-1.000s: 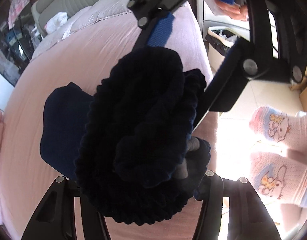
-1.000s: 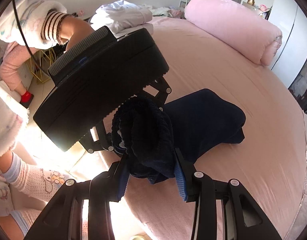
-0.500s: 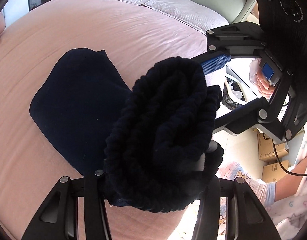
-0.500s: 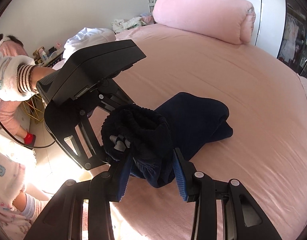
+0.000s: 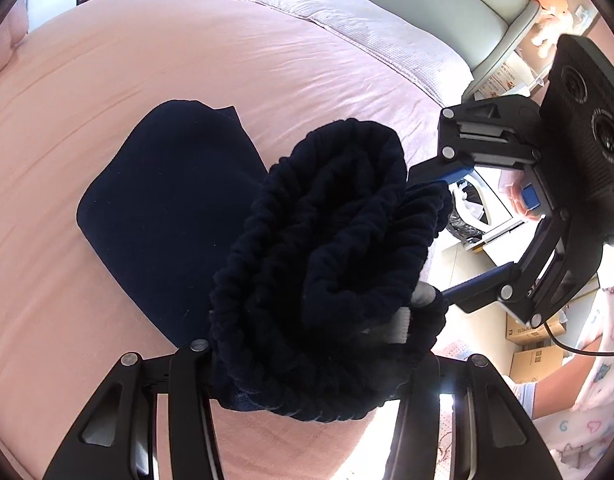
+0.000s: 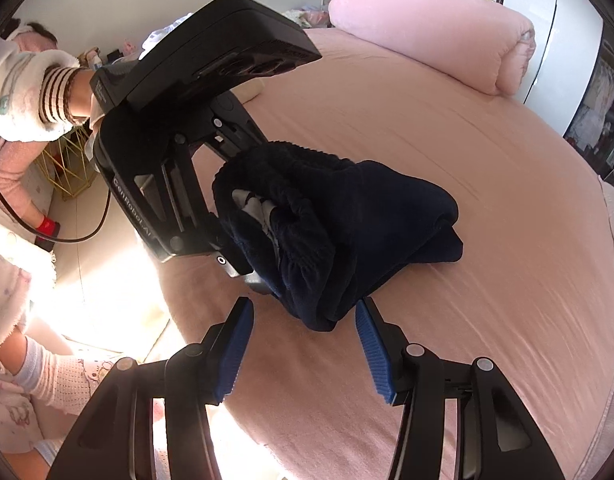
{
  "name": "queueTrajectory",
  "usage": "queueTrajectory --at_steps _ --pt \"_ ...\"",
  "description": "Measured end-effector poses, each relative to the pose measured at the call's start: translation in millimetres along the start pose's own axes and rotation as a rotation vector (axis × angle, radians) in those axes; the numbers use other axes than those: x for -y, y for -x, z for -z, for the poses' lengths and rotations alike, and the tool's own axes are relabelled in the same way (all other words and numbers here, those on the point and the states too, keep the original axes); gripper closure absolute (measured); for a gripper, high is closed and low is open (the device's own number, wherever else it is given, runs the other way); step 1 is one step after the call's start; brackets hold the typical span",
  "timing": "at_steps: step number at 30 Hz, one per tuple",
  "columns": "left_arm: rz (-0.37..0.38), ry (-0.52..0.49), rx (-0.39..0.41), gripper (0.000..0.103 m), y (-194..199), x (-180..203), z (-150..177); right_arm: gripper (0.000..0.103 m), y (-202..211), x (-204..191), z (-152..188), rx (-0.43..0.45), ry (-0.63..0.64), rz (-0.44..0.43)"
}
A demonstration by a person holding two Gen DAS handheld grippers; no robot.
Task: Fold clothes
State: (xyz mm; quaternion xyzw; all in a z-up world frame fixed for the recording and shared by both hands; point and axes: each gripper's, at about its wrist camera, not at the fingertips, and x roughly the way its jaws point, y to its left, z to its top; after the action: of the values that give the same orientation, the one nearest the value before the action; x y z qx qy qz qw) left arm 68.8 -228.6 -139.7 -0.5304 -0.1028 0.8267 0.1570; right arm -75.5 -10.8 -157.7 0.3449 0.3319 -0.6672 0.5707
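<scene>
The navy garment [image 6: 347, 224], earlier pinched by the right gripper [image 6: 303, 344], has been let go; those fingers are opening, clear of the cloth. Its bunched waistband is clamped by the left gripper [image 5: 307, 360], the length trailing away across the pink bed [image 6: 467, 320].

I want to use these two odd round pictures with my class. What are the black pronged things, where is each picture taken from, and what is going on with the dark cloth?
No robot here: a person holds a hand tool in each hand, each ending in a two-fingered claw with a wide-angle camera looking along the fingers. One picture looks from the left claw, which grips the bunched waistband of a navy garment lying on a pink bed. The other looks from the right claw, whose jaws are opening, its blue pads clear of the cloth.
</scene>
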Motion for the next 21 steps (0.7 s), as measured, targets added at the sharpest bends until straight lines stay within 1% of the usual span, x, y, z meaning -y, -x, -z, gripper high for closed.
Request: queueTrajectory --at_steps 2,6,8,11,16,18,21 --pt "0.0 0.004 0.003 0.057 3 0 -2 0.05 -2 -7 -1 -0.008 0.047 0.031" --pt "-0.027 -0.032 0.01 0.057 11 5 -7 0.05 -10 -13 -4 -0.034 0.13 0.094" --pt "-0.037 -0.055 0.017 0.057 16 7 -9 0.05 -13 -19 -6 -0.028 0.182 0.137" --pt "-0.044 -0.069 0.019 0.057 24 7 -12 0.05 -15 -33 -8 -0.01 0.282 0.198" --pt "-0.05 -0.066 0.024 0.057 33 5 -18 0.05 -25 -54 -7 0.009 0.484 0.333" --pt "-0.053 -0.065 0.024 0.057 35 6 -20 0.05 -31 -58 -7 0.016 0.515 0.363" --pt "-0.071 -0.082 0.021 0.057 37 6 -26 0.05 -39 -58 -7 0.015 0.52 0.383"
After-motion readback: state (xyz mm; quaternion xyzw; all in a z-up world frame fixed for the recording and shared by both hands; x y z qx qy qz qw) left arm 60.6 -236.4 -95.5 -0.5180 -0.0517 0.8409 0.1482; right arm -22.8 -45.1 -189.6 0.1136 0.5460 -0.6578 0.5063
